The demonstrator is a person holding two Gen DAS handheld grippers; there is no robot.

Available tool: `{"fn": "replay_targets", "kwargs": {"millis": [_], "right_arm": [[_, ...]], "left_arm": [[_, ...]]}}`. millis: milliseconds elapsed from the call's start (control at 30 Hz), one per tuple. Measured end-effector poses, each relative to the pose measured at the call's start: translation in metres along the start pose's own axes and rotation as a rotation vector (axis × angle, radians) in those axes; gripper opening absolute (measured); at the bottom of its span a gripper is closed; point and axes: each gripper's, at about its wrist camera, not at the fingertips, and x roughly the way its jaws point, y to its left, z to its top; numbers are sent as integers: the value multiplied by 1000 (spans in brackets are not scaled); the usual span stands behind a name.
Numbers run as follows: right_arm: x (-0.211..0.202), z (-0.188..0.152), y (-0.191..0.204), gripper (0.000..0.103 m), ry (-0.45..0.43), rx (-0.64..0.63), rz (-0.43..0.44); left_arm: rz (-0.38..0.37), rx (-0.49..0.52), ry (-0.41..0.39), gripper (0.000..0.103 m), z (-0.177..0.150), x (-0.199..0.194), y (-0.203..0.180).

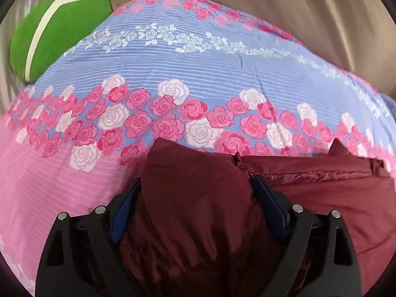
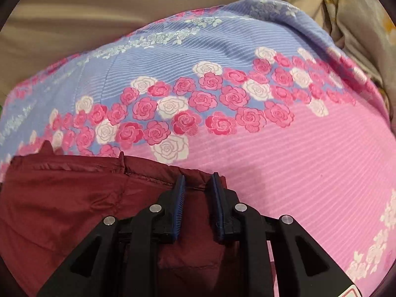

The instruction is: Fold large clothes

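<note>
A dark red puffy jacket (image 1: 321, 185) lies on a floral bedspread (image 1: 198, 61) of blue and pink stripes. In the left wrist view my left gripper (image 1: 196, 179) has its jaws spread wide, and a thick fold of the jacket bulges up between the blue pads (image 1: 268, 198). In the right wrist view the jacket (image 2: 61, 198) spreads out to the left, with its top edge and a zip seam showing. My right gripper (image 2: 198, 175) stands at the jacket's right corner. Its jaws are narrow and pinch the jacket's edge between the blue pads (image 2: 180, 198).
A green cushion (image 1: 57, 32) with a white stripe sits at the far left of the bedspread. Beige sheet (image 1: 297, 5) lies beyond the bedspread (image 2: 297, 148). Pale patterned bedding (image 2: 358, 24) is bunched at the far right.
</note>
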Motion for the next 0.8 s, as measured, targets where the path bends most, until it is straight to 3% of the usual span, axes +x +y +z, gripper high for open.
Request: {"fn": "replay_targets", "kwargs": {"millis": [133, 167, 233, 300, 433, 500, 567, 633, 800], "right_arm": [[-7, 1, -4, 17, 12, 9, -12], [-19, 0, -6, 22, -3, 36, -4], [-56, -8, 2, 25, -53, 48, 104], [-102, -23, 34, 25, -112, -28, 209], [-137, -70, 119, 26, -99, -199, 381], [-134, -98, 151, 26, -57, -266, 411], [-127, -119, 165, 25, -42, -316, 386], [-121, -133, 155, 21, -47, -313, 351], [-120, -136, 56, 14, -47, -112, 280]], "left_arm": [[1, 2, 13, 89, 0, -2, 2], [-6, -4, 18, 88, 0, -6, 6], [-63, -33, 9, 82, -5, -36, 12], [-164, -35, -43, 83, -16, -80, 8], [-208, 132, -103, 87, -54, -136, -39], [-233, 190, -72, 87, -79, -140, -57], [-229, 215, -40, 87, -97, -133, -64], [-186, 212, -22, 88, -109, -122, -55], [-112, 108, -9, 88, -121, -122, 7]]}}
